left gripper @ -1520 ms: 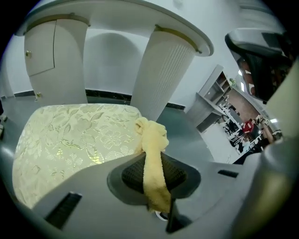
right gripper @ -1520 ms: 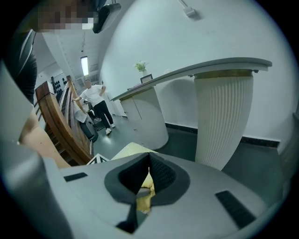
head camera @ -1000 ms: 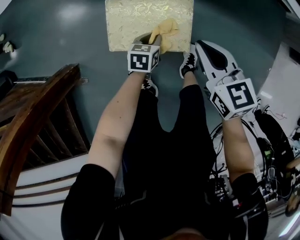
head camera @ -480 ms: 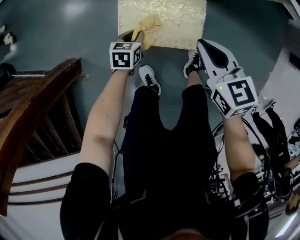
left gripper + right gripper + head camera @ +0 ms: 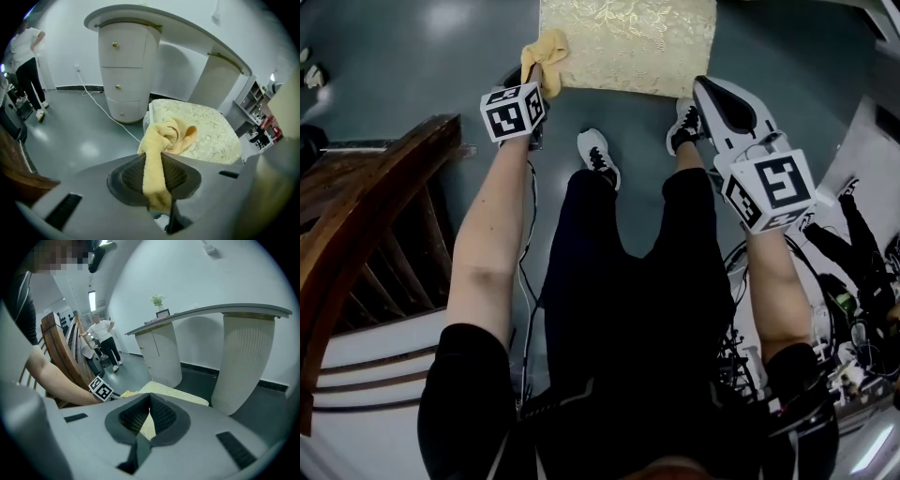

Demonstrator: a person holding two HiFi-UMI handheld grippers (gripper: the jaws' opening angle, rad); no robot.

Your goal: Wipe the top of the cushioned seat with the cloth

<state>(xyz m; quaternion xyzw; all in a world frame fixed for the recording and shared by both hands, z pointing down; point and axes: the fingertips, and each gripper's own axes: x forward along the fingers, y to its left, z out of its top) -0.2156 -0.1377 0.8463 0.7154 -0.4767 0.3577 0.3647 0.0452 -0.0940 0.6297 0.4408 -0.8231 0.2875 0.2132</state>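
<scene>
The cloth [image 5: 171, 136] is a yellow, fluffy terry rag, bunched into a loose knot with one strip pulled straight back into the left gripper [image 5: 157, 157]. Its jaws are closed on that strip, which fills the space between the ribbed pads. The bunched end rests at the near left corner of the seat [image 5: 201, 133], partly over the edge. The seat is a square cushion covered in pale gold fabric with a leafy pattern, standing on the grey floor [image 5: 412, 56]. Apart from the cloth at its corner, its top is bare.

In the head view the left arm reaches straight forward and a little left. The left gripper [image 5: 534, 75] is low at the seat's [image 5: 628, 42] corner, and the cloth [image 5: 546, 49] shows just past its marker cube. The right arm is bent at the person's right side. The right gripper [image 5: 705, 92] hangs above the floor beside the right shoe [image 5: 680, 127], near the seat's near right corner and pointing toward it.

In its own view the right gripper's [image 5: 149, 401] jaws meet at the tips with nothing between them. A white desk [image 5: 124, 70] with drawers stands behind the seat.
</scene>
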